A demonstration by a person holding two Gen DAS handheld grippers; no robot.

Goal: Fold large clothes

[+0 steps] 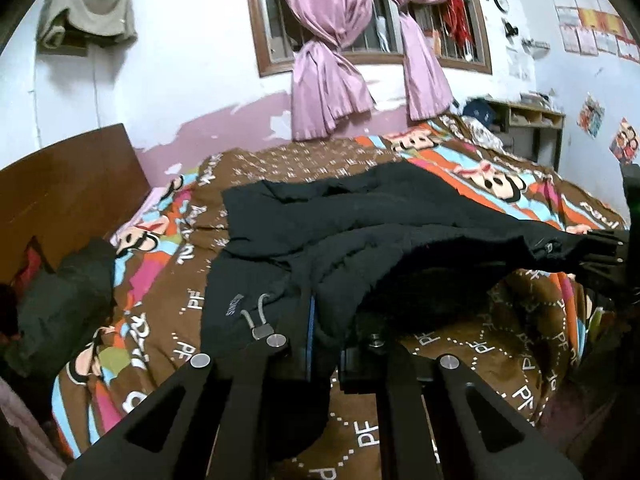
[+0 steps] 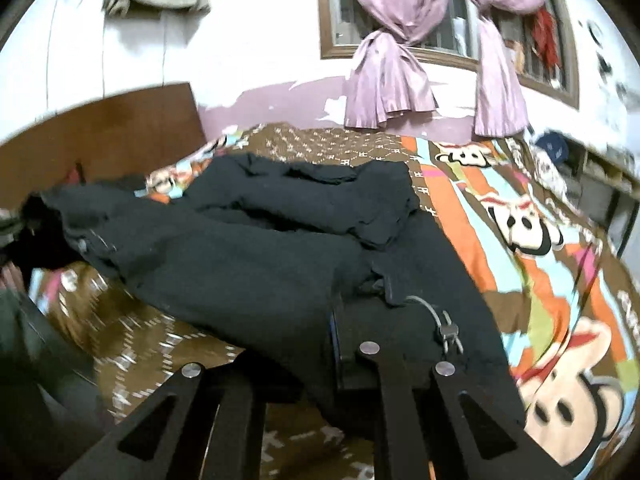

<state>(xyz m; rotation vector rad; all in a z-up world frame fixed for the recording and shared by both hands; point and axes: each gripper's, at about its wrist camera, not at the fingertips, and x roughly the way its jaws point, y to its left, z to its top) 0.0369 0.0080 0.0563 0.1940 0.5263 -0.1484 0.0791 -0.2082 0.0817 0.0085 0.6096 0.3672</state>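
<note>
A large black jacket (image 1: 320,220) lies spread over the bed, its near hem lifted off the cover. My left gripper (image 1: 324,344) is shut on that hem, beside a grey drawcord toggle (image 1: 256,320). In the right wrist view, the same jacket (image 2: 240,248) runs from left to right, and my right gripper (image 2: 340,344) is shut on its edge near another cord toggle (image 2: 448,332). The right gripper (image 1: 608,248) also shows at the far right of the left wrist view, holding the jacket's raised end. The fabric hides both sets of fingertips.
A brown cartoon-print blanket (image 1: 480,344) covers the bed. A wooden headboard (image 1: 68,184) stands at the left, with a dark bundle of clothes (image 1: 60,288) below it. Pink curtains (image 1: 328,60) hang behind the bed, and a wooden shelf (image 1: 528,120) stands at the far right.
</note>
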